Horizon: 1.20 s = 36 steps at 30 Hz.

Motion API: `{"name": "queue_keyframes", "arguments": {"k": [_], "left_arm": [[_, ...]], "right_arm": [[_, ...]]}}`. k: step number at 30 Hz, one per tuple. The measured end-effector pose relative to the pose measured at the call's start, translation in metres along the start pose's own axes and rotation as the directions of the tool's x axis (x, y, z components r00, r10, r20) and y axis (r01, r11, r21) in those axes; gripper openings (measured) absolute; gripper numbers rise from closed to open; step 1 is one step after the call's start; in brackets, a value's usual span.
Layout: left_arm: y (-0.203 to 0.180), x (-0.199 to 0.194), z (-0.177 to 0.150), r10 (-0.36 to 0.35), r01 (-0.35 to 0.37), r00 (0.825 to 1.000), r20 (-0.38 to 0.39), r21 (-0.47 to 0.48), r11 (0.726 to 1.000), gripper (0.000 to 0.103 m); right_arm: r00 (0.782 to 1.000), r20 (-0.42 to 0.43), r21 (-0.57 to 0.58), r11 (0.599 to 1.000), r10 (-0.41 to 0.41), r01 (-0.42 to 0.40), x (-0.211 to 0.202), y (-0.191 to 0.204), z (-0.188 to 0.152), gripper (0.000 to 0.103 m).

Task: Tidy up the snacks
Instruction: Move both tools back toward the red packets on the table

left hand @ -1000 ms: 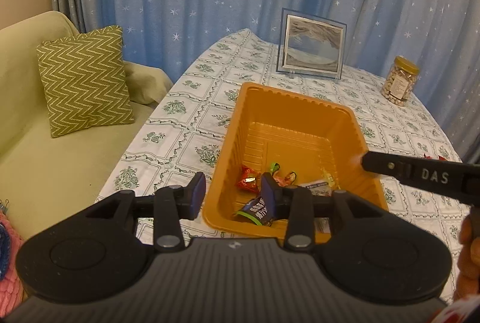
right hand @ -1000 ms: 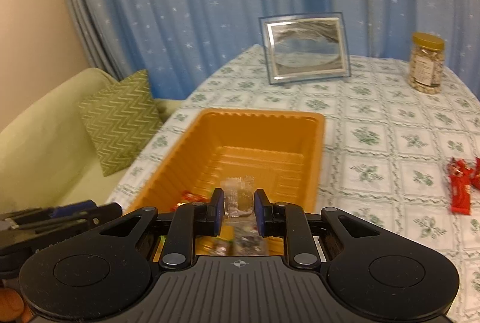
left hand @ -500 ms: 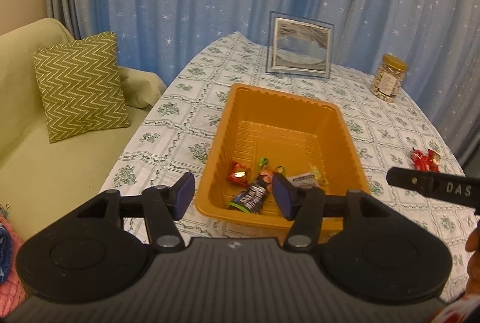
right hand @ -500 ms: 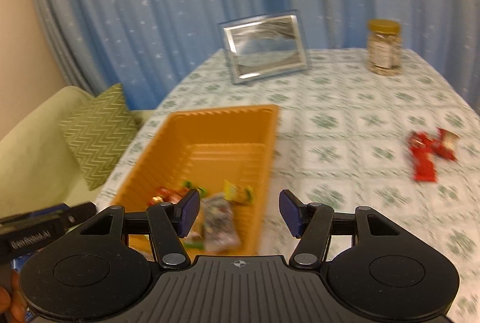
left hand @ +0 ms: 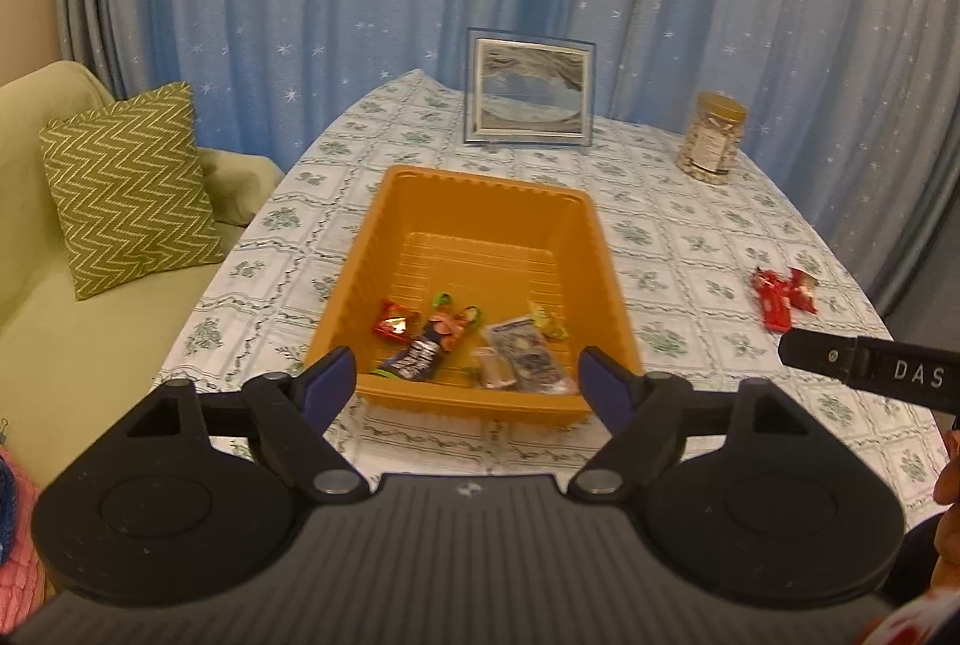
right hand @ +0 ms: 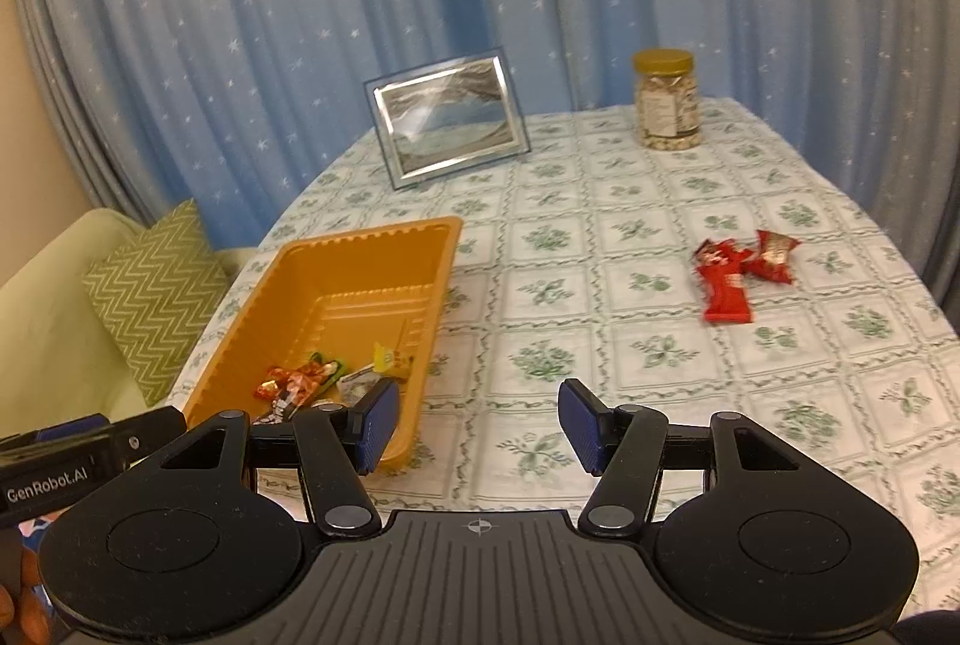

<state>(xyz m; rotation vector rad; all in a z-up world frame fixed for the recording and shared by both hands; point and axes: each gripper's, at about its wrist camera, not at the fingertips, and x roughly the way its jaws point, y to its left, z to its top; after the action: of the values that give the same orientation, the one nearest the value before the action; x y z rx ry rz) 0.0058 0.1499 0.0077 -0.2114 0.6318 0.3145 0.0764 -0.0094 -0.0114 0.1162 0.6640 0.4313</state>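
Blue-padded fingers stand wide apart on both tools, with nothing between them. The left gripper (left hand: 468, 384) hangs just short of the near wall of the orange tray (left hand: 492, 192), which sits on the patterned worktop (left hand: 690, 237) straight ahead of those fingers. Inside the tray, bunched at its near end, lie several snacks: a small red packet (left hand: 391, 328), a dark bar (left hand: 417, 357) and a clear pouch (left hand: 522, 352) among them.

The right gripper (right hand: 477, 426) is also empty, its left finger over the tray's near right corner, its right finger over bare cloth. Ahead of it and off to the right, well apart from the tray, lie the red wrappers (right hand: 741, 273), the only snacks not yet in the tray.

The step in hand looks like fetching those wrappers with the right tool. To do it well, swing right and forward until the fingers straddle one flat bar across its narrow width, come down low to the cloth, then close firmly; thin foil slips easily, and the packets overlap, so take one at a time.

Farther back stand a picture frame (right hand: 447, 120) and a lidded jar (right hand: 666, 99).
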Motion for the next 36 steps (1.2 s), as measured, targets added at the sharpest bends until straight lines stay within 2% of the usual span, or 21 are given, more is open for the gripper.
{"name": "queue_keyframes", "arguments": {"k": [7,12,25,36], "left_arm": [[-0.027,-0.011,-0.003,-0.051,0.051,0.999,0.01,0.026,0.998,0.089],[-0.047,-0.013,-0.004,-0.084,0.083,0.996,0.01,0.059,0.995,0.091],[-0.101,-0.007,-0.002,-0.166,0.165,0.986,0.0,0.109,0.98,0.094],[-0.143,0.013,0.002,-0.233,0.234,0.972,-0.024,0.144,0.962,0.095]], "right_arm": [[0.998,0.03,0.022,0.998,-0.051,0.05,-0.023,-0.019,-0.006,0.061],[0.995,0.045,0.064,0.994,-0.093,0.09,-0.037,-0.04,-0.01,0.071],[0.981,0.066,0.15,0.974,-0.181,0.17,-0.06,-0.088,-0.008,0.072],[0.963,0.071,0.18,0.953,-0.262,0.246,-0.064,-0.129,-0.001,0.072]]}}
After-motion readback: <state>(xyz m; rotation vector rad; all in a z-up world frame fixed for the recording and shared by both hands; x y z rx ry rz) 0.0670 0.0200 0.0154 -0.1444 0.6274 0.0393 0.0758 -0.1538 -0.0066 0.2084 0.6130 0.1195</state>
